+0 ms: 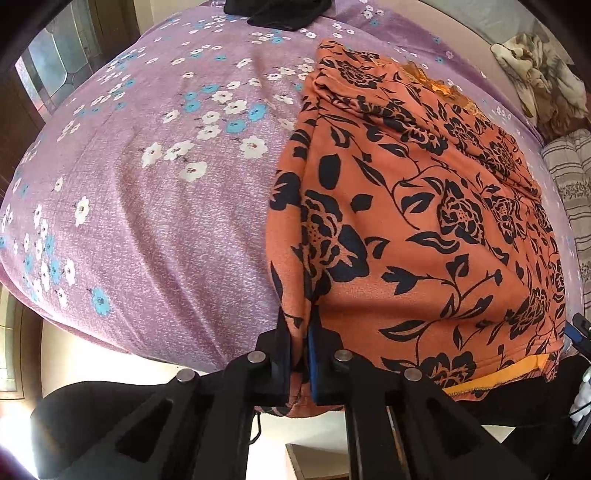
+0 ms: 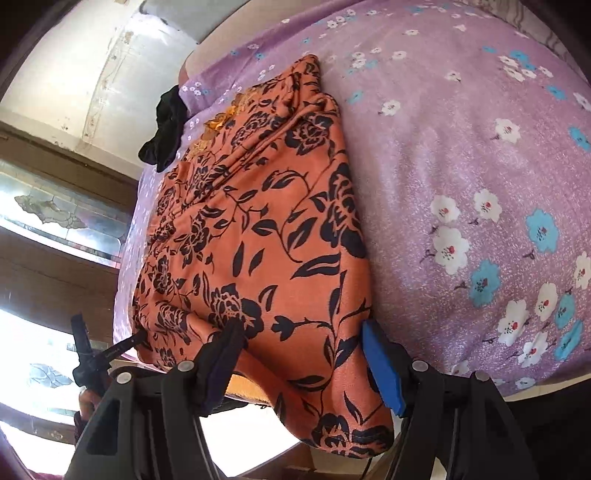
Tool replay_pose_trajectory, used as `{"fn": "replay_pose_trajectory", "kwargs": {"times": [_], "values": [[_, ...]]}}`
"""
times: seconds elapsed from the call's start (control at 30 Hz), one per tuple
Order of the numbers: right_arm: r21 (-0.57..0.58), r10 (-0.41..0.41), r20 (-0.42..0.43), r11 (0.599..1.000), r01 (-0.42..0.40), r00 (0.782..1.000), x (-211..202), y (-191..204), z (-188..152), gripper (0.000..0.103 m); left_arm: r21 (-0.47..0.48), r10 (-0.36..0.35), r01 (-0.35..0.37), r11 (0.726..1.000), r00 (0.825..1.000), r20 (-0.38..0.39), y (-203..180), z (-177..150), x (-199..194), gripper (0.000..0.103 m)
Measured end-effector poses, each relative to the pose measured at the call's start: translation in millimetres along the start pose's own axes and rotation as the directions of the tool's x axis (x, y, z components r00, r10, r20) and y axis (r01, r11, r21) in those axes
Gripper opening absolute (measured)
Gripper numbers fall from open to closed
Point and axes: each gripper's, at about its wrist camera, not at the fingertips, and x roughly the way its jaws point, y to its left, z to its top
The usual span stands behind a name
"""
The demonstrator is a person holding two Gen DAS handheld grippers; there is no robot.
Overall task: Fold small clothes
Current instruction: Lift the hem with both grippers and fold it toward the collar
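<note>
On bed point(image 1: 147, 192): orange garment point(image 1: 406, 221); left gripper point(image 1: 297, 354) clamped on its near edge; right gripper point(image 2: 303, 354) spread wide, straddling a corner, pads clear.

I had open bedsheet point(image 1: 155, 206) beside the orange garment point(image 1: 424, 206); a black cloth point(image 1: 277, 14) blocked the far edge.

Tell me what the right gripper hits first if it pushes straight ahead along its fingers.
Most likely the orange floral garment: the right gripper stands open with the garment's near edge between its fingers, apparently ungripped. Beneath that lies the purple bedsheet. Depth is hard to judge here.
</note>
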Motion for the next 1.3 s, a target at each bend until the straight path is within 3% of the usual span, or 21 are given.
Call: {"fn": "replay_pose_trajectory", "kwargs": {"times": [0.1, 0.23, 0.33, 0.4, 0.43, 0.5, 0.53, 0.57, 0.63, 0.8, 0.83, 0.9, 1.0, 1.07, 1.1, 1.13, 1.17, 1.2, 1.23, 1.3], "values": [[-0.007, -0.018, -0.001, 1.0, 0.018, 1.0, 4.7, 0.2, 0.1, 0.07, -0.012, 0.003, -0.003, 1.0, 1.0, 0.007, 12.0, -7.0, -4.8, 0.008], [0.016, -0.017, -0.01, 1.0, 0.018, 1.0, 11.5, -6.6, 2.0, 0.069, -0.018, 0.077, -0.076, 0.997, 0.997, 0.027, 27.5, -7.6, -17.5, 0.007], [0.022, -0.002, -0.013, 1.0, 0.002, 1.0, 11.4, -8.8, 3.4, 0.069, -0.055, 0.098, -0.097, 0.994, 0.995, 0.007, 39.3, -5.9, -17.8, 0.007], [0.033, 0.004, -0.014, 0.999, -0.003, 1.0, 10.7, -11.1, 3.7, 0.069, -0.068, 0.155, -0.156, 0.985, 0.988, -0.015, 44.7, -6.2, -15.4, 0.004], [0.038, 0.005, -0.015, 0.999, -0.005, 1.0, 10.0, -12.3, 3.9, 0.069, -0.08, 0.16, -0.161, 0.984, 0.987, -0.021, 46.7, -5.5, -15.0, 0.004], [0.044, 0.0, -0.021, 0.999, 0.001, 1.0, 8.5, -13.2, 3.7, 0.069, -0.112, 0.095, -0.098, 0.989, 0.995, -0.028, 54.7, -6.2, -18.9, 0.01], [0.047, -0.006, -0.026, 0.999, 0.008, 1.0, 7.5, -13.5, 3.9, 0.069, -0.114, 0.052, -0.056, 0.992, 0.998, -0.037, 54.8, -5.2, -19.1, 0.03], [0.052, -0.012, -0.029, 0.999, 0.013, 1.0, 6.0, -13.9, 3.9, 0.069, -0.113, 0.026, -0.031, 0.993, 0.999, -0.044, 52.0, -4.0, -18.5, 0.066], [0.061, -0.033, -0.035, 0.998, 0.035, 0.999, 1.8, -15.1, 4.2, 0.069, -0.106, 0.04, -0.043, 0.993, 0.999, -0.031, 43.7, -2.6, -16.2, 0.094], [0.064, -0.111, -0.075, 0.991, 0.116, 0.991, -4.4, -18.2, -1.5, 0.069, -0.049, 0.027, -0.03, 0.998, 0.998, -0.059, 24.2, -2.5, 3.2, 0.093], [0.065, -0.115, -0.086, 0.99, 0.121, 0.99, -4.4, -20.6, -3.9, 0.069, -0.041, 0.004, -0.007, 0.999, 0.998, -0.059, 20.6, -3.6, 5.8, 0.087], [0.088, -0.102, -0.105, 0.99, 0.111, 0.989, -1.8, -26.7, -8.9, 0.069, -0.005, -0.01, 0.01, 1.0, 0.997, -0.074, 9.4, -5.7, 13.2, 0.058], [0.14, -0.039, -0.136, 0.988, 0.058, 0.99, 13.1, -34.7, -18.1, 0.069, 0.051, 0.029, -0.027, 0.998, 0.999, -0.033, -4.1, -7.6, 13.6, 0.038], [0.158, -0.015, -0.149, 0.987, 0.039, 0.989, 27.1, -34.5, -25.2, 0.068, 0.065, 0.021, -0.02, 0.998, 1.0, -0.021, -9.6, -6.1, 11.2, 0.012], [0.144, -0.044, -0.139, 0.987, 0.065, 0.989, 29.1, -30.9, -27.9, 0.067, 0.065, 0.007, -0.005, 0.998, 1.0, -0.02, -11.8, -4.7, 9.6, 0.01], [0.101, -0.088, -0.138, 0.99, 0.102, 0.987, 29.2, -24.0, -29.0, 0.061, 0.066, -0.004, 0.005, 0.998, 1.0, -0.017, -11.8, -4.4, 7.6, 0.009], [0.054, -0.121, -0.145, 0.99, 0.13, 0.982, 28.1, -16.7, -29.8, 0.043, 0.067, -0.012, 0.013, 0.998, 1.0, -0.011, -11.2, -4.7, 4.1, 0.008], [0.023, -0.118, -0.145, 0.992, 0.122, 0.982, 24.8, -12.0, -30.1, 0.029, 0.066, -0.026, 0.027, 0.997, 1.0, -0.004, -9.3, -3.6, 0.7, 0.008], [0.009, -0.08, -0.14, 0.997, 0.082, 0.987, 19.6, -8.1, -30.5, 0.007, 0.064, -0.043, 0.043, 0.997, 0.999, 0.002, -6.5, -4.6, -3.2, 0.008], [-0.042, -0.092, -0.115, 0.995, 0.088, 0.989, 6.6, 1.8, -30.5, 0.007, 0.056, -0.074, 0.072, 0.996, 0.997, 0.018, 2.3, -5.4, -11.8, 0.008]]}}
